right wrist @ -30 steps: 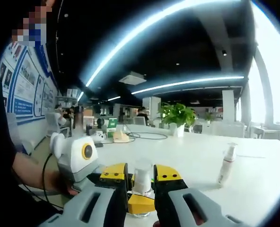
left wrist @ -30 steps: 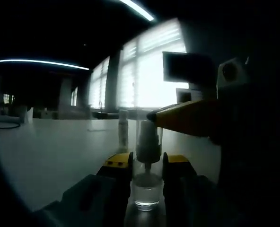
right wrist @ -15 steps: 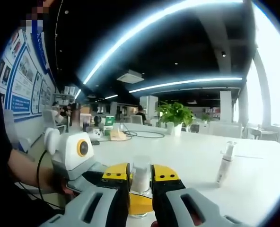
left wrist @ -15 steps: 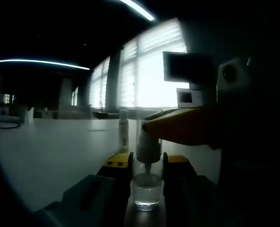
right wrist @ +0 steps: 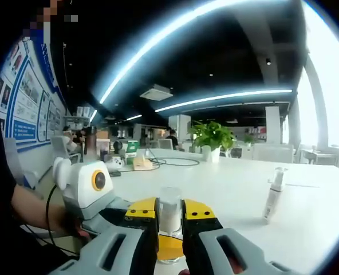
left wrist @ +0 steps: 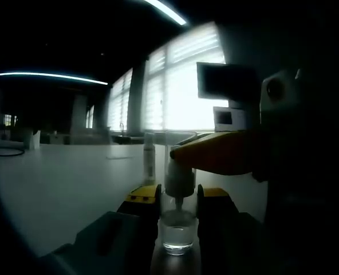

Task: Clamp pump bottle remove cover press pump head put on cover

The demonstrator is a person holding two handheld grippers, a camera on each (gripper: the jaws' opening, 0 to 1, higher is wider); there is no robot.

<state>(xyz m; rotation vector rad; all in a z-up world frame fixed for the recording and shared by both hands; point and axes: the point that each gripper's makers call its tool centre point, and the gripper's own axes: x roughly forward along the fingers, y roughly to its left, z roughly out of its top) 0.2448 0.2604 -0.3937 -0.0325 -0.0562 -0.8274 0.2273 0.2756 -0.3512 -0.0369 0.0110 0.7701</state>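
My left gripper (left wrist: 178,197) is clenched on the lower body of the small clear pump bottle (left wrist: 177,232), which stands upright on the white table (left wrist: 60,183). My right gripper (right wrist: 169,215) is closed on the transparent cover (right wrist: 170,209) that sits over the pump head (left wrist: 179,175); it reaches into the left gripper view from the right. I judge the bottle light, rigid and smooth, so likely to slip or twist if I squeeze too softly. The thin-walled cover may crack under pressure, so I want my hold low on its sides and a straight pull. A second spray bottle (right wrist: 273,195) stands well apart.
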